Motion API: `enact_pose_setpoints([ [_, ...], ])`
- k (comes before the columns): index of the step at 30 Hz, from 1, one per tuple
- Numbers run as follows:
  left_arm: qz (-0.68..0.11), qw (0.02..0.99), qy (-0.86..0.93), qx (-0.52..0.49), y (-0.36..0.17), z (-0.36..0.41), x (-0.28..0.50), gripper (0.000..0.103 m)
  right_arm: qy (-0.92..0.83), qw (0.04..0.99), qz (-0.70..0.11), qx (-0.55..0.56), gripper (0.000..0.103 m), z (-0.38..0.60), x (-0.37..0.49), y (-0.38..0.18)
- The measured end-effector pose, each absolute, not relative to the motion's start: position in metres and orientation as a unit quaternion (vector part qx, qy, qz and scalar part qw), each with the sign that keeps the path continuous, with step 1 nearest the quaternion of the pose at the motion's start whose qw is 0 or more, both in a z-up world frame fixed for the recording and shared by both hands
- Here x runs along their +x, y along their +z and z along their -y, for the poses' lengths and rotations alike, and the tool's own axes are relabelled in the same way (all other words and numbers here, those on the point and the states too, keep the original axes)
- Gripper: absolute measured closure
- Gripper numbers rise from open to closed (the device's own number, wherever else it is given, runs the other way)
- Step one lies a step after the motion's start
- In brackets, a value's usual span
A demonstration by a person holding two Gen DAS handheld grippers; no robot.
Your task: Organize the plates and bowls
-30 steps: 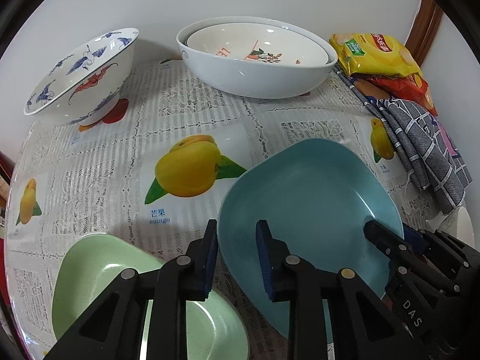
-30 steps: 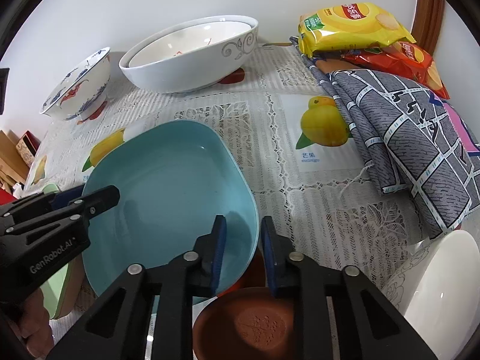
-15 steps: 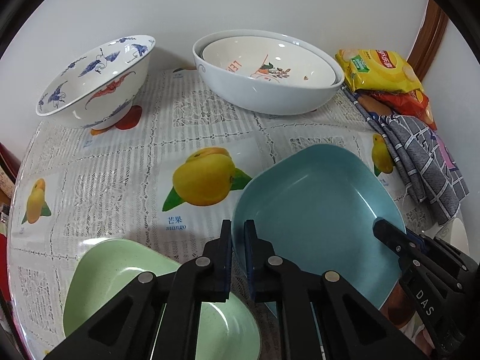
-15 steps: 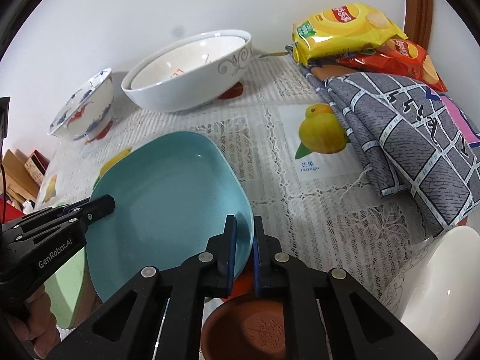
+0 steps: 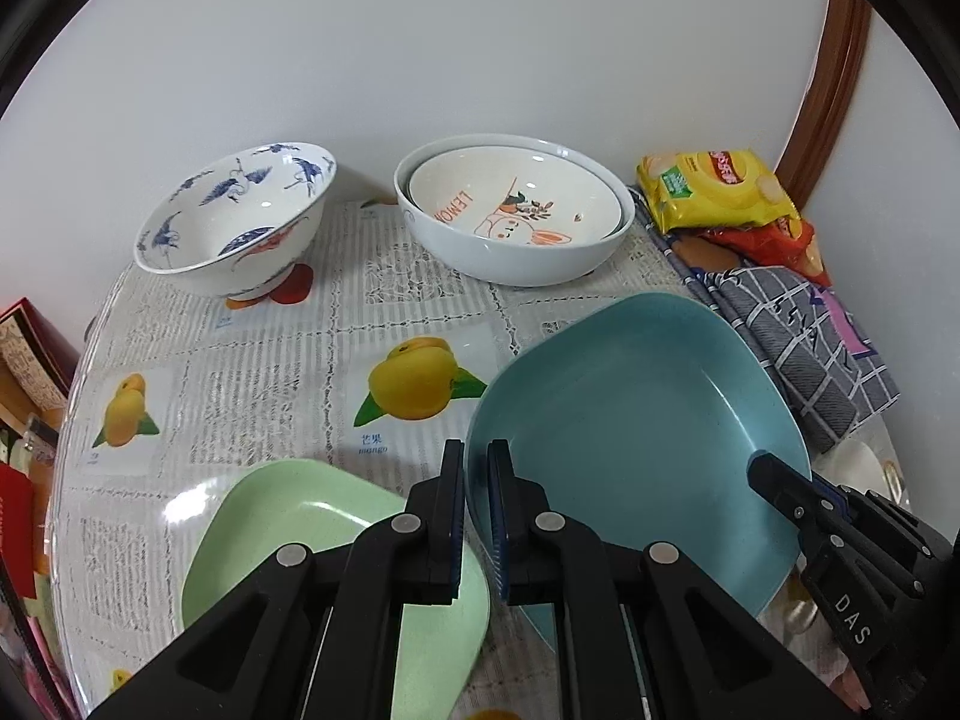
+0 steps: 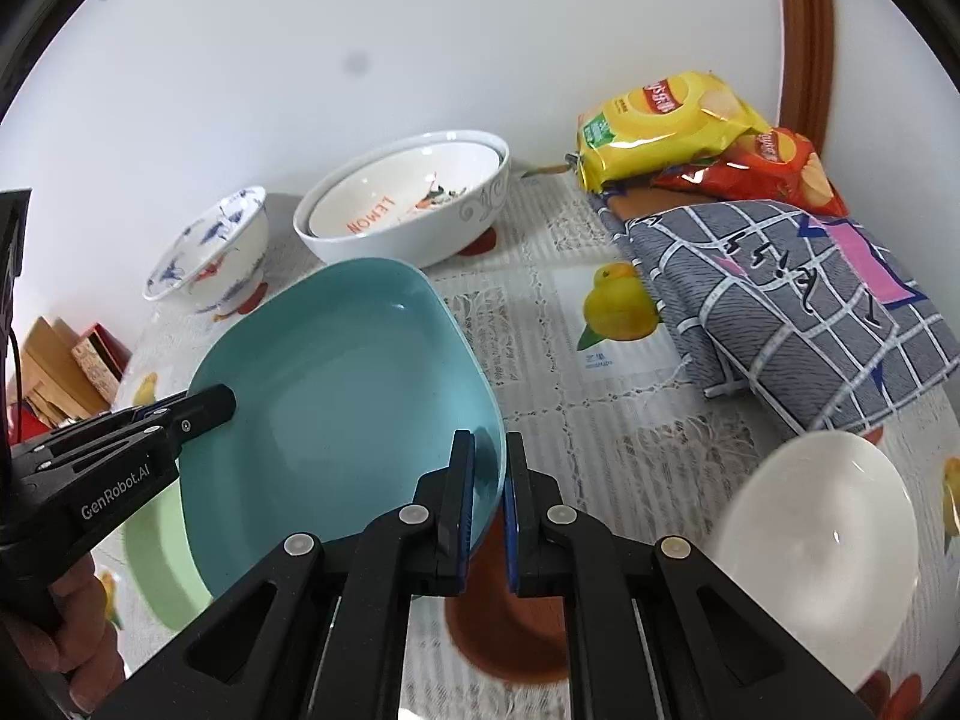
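A teal square plate is held off the table by both grippers. My left gripper is shut on its left rim. My right gripper is shut on its right rim; the plate tilts above the cloth. A light green plate lies on the table below the left gripper and shows under the teal plate in the right wrist view. A brown dish lies under the right gripper. A white bowl sits at the right.
Two nested white bowls and a blue-patterned bowl stand at the back by the wall. Snack bags and a grey checked cloth lie at the right. Boxes stand beyond the table's left edge.
Both grippers closed on the teal plate's rims and lifted it; the cameras rose, and the bowls at the back look farther away.
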State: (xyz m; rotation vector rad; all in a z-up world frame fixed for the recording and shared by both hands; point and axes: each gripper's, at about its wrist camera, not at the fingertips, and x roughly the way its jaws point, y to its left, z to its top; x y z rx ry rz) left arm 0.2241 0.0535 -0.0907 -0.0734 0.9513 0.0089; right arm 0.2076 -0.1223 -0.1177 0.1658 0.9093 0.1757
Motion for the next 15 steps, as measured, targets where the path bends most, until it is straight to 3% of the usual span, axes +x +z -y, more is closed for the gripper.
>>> enact_pose_setpoints([
  [15,-0.419,0.905,0.013,-0.07,-0.037,-0.08,0.171,0.095,0.107,0.909,-0.398,0.064,0.097,0.104,0.178,-0.049],
])
